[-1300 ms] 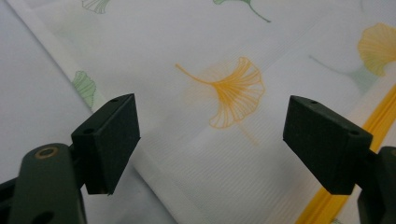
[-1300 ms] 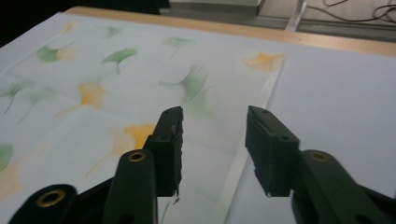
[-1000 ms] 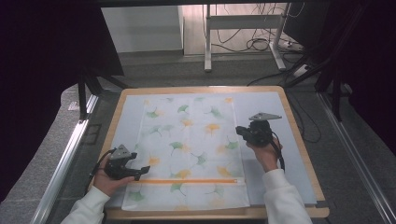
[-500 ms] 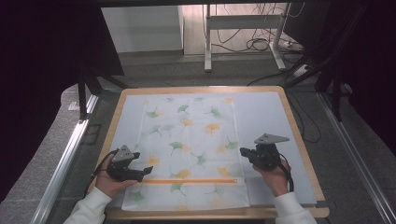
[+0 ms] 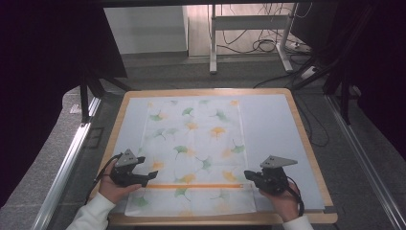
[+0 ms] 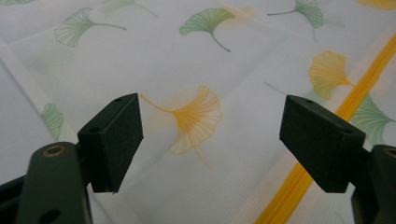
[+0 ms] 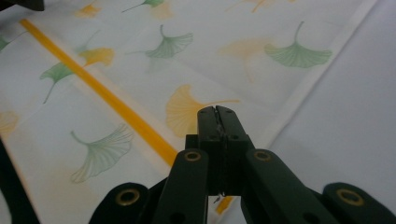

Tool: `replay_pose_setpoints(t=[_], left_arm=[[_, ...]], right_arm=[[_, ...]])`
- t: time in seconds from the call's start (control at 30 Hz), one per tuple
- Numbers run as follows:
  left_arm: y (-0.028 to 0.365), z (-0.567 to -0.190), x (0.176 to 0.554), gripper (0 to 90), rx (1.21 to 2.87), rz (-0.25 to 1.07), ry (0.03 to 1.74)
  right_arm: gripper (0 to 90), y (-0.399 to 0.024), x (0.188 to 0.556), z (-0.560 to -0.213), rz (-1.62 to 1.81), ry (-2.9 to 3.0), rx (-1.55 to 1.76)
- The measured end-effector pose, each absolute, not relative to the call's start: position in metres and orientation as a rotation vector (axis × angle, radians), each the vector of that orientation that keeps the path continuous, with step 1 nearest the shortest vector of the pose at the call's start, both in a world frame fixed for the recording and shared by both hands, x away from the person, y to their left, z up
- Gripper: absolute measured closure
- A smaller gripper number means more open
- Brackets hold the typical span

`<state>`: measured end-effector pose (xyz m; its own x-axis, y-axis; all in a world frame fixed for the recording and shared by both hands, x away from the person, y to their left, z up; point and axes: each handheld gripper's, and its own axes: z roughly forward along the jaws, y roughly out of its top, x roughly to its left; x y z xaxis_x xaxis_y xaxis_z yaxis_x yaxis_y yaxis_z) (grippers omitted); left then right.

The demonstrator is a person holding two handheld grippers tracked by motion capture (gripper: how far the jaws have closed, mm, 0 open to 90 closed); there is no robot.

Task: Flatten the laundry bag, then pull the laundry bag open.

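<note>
A white cloth [image 5: 196,143] printed with green and orange ginkgo leaves lies flat on the board, with an orange stripe [image 5: 201,186] across its near part. My left gripper [image 5: 152,175] rests at the cloth's near left edge. Its jaws are wide open over an orange leaf [image 6: 196,119], with nothing between them. My right gripper [image 5: 246,175] sits at the cloth's near right edge by the end of the stripe. In the right gripper view its jaws [image 7: 216,112] are pressed together just above the cloth [image 7: 140,56], and I see nothing held in them.
The cloth lies on a pale sheet [image 5: 268,124] covering a wood-rimmed board [image 5: 306,139]. Bare sheet shows to the right of the cloth. Dark floor, a metal rail [image 5: 67,163] on the left, and table legs with cables [image 5: 268,43] lie beyond.
My right gripper has come toward the person and lower, from over the cloth's right middle to its near right edge by the stripe. The left gripper has stayed put.
</note>
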<state>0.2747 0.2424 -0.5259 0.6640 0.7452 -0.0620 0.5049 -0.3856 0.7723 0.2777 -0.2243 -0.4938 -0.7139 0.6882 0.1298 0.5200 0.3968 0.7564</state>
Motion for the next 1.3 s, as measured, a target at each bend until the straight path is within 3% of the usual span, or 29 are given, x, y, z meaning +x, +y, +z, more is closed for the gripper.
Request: replay_pose_setpoints(t=[0.63, 1.3], left_arm=[[0.23, -0.522, 0.278, 22.1, 2.077, 0.378, 0.943], [0.187, -0.516, 0.28, 25.5, 2.148, 0.347, 0.812]], right_arm=[[88.8, -0.224, 0.26, -0.496, 1.2, 2.477, 1.057], [88.6, -0.225, 0.246, -0.499, 1.172, 2.49, 1.049]])
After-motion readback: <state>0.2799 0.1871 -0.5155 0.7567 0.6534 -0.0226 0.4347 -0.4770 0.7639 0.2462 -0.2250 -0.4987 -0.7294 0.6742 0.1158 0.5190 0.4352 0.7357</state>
